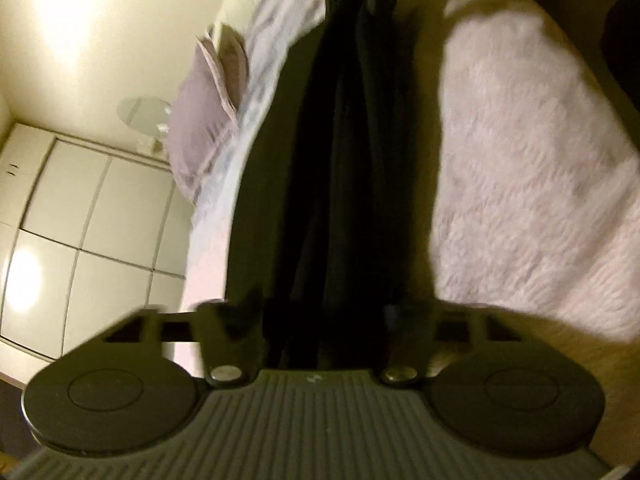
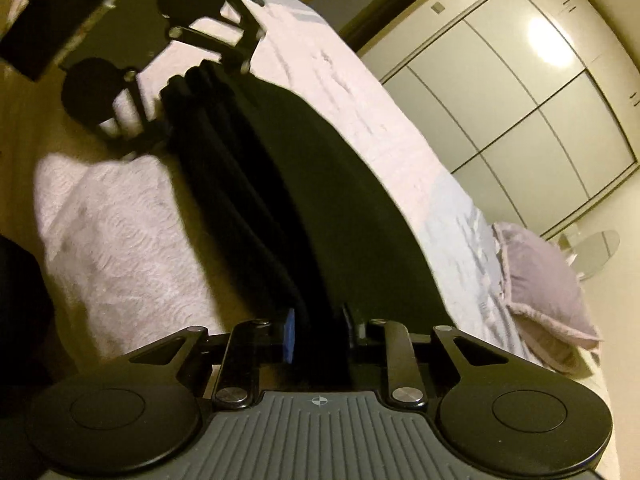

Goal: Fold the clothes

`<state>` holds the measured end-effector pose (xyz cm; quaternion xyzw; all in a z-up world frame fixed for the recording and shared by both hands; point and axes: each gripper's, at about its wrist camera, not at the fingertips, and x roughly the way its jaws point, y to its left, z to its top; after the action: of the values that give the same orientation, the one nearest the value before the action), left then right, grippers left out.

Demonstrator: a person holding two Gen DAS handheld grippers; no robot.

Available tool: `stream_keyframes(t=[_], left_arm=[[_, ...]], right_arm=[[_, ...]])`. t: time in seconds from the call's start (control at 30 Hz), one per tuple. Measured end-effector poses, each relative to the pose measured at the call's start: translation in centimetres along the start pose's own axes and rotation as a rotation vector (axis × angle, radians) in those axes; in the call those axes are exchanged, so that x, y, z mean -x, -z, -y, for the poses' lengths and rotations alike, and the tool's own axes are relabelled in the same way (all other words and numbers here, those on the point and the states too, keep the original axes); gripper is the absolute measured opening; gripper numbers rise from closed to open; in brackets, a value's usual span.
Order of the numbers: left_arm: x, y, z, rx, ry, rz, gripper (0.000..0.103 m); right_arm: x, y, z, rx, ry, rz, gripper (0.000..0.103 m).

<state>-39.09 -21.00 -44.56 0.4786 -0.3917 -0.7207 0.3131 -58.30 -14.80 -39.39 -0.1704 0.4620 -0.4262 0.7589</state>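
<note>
Two grippers in view, one dark garment stretched between them. Right gripper (image 2: 318, 334): jaws narrowed onto a bunched end of the dark garment (image 2: 280, 184), blue pad on the left finger (image 2: 289, 334) pressed against the cloth; grip reads as closed on fabric. Left gripper (image 1: 324, 320), own view: cloth runs down between its fingers and fills the gap; pads lost in dark and blur, so whether they press cannot be told from that view. In the right wrist view the left gripper (image 2: 168, 80) sits at the far end of the garment, the cloth gathered in pleats at its fingers, apparently clamped.

Garment: one, black, hanging as a taut pleated band from gripper to gripper, above a bed (image 2: 352, 92) with a pale cover. One fluffy pale rug or blanket (image 2: 120, 232) lies beside the band, to the left of the right gripper. One lilac pillow (image 2: 548, 288) to its right, on the bed. One white wardrobe (image 2: 520, 112), doors closed, contents hidden. One small round glass table (image 2: 600, 248) beyond the pillow
</note>
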Motion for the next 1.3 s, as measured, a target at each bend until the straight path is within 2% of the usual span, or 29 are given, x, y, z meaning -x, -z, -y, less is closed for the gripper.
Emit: stream_keyframes(t=[0.07, 0.13, 0.23, 0.37, 0.53, 0.63, 0.8, 0.87, 0.9, 0.93, 1.03, 1.3], left_arm=[[-0.4, -0.1, -0.3, 0.017, 0.027, -0.012, 0.034], [-0.3, 0.0, -0.7, 0.036, 0.035, -0.021, 0.033], [-0.3, 0.0, -1.4, 0.054, 0.045, -0.026, 0.032], [-0.2, -0.2, -1.7, 0.057, 0.051, -0.033, 0.032], [0.2, 0.2, -1.8, 0.060, 0.062, -0.036, 0.032], [0.3, 0.4, -2.2, 0.063, 0.067, -0.033, 0.032], [0.3, 0.3, -2.2, 0.059, 0.074, -0.036, 0.033], [0.3, 0.2, -2.3, 0.053, 0.082, -0.041, 0.033], [0.2, 0.2, -2.3, 0.049, 0.087, -0.044, 0.033], [0.2, 0.1, -2.5, 0.043, 0.095, -0.047, 0.032], [0.1, 0.2, -3.0, 0.025, 0.127, -0.046, 0.030], [-0.3, 0.4, -4.4, -0.032, 0.211, -0.026, 0.025]], right_arm=[[0.0, 0.1, -0.6, 0.017, 0.000, -0.005, 0.024], [0.1, 0.4, -1.2, 0.042, 0.028, -0.008, 0.042], [-0.5, 0.1, -2.5, 0.051, 0.039, 0.007, 0.048], [-2.0, -0.2, -4.1, 0.098, 0.067, 0.031, 0.050], [-4.1, 0.3, -3.6, 0.102, 0.100, 0.004, 0.050], [-4.7, 1.4, -3.1, 0.123, 0.143, -0.030, 0.050], [-5.2, 3.0, -2.5, 0.130, 0.167, -0.069, 0.050], [-5.0, 3.4, -2.2, 0.125, 0.153, -0.068, 0.044], [-4.9, 3.4, -2.1, 0.121, 0.134, -0.064, 0.030], [-4.8, 3.6, -2.0, 0.120, 0.131, -0.057, 0.026], [-4.3, 3.6, -1.2, 0.101, 0.116, -0.032, 0.020], [-3.2, 2.7, 1.8, 0.026, 0.031, 0.016, 0.017]])
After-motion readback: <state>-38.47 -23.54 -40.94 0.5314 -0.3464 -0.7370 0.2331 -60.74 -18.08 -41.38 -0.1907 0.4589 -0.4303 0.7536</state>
